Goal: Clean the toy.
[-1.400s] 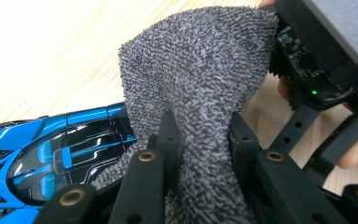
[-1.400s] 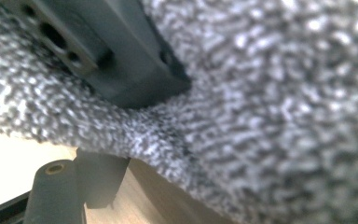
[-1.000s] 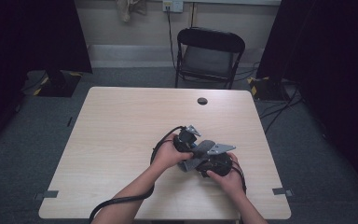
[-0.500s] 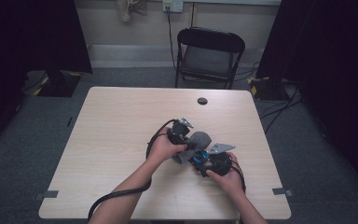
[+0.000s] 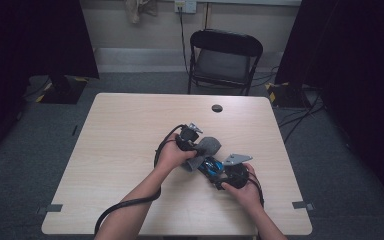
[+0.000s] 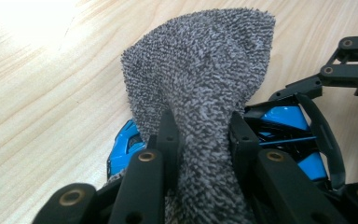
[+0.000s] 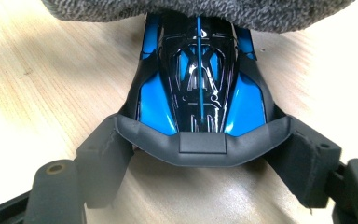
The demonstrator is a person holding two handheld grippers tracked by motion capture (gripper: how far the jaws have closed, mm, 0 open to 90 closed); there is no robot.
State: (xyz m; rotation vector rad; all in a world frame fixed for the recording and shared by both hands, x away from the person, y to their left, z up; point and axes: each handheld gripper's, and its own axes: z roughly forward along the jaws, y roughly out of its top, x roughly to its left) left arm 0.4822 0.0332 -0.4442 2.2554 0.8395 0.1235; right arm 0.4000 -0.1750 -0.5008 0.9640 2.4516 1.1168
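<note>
The left hand-held gripper (image 6: 200,135) pinched a grey cloth (image 6: 205,70) tight, draped over a blue toy car (image 7: 198,88). The right hand-held gripper (image 7: 200,154) clamped the car's tail. Both sat right of the bench's (image 5: 125,130) centre; a black disc (image 5: 217,108) lay toward 12 o'clock.

On the table (image 5: 130,130), the left claw (image 5: 196,150) presses a grey cloth (image 5: 207,147) against a blue toy car (image 5: 211,165).
</note>
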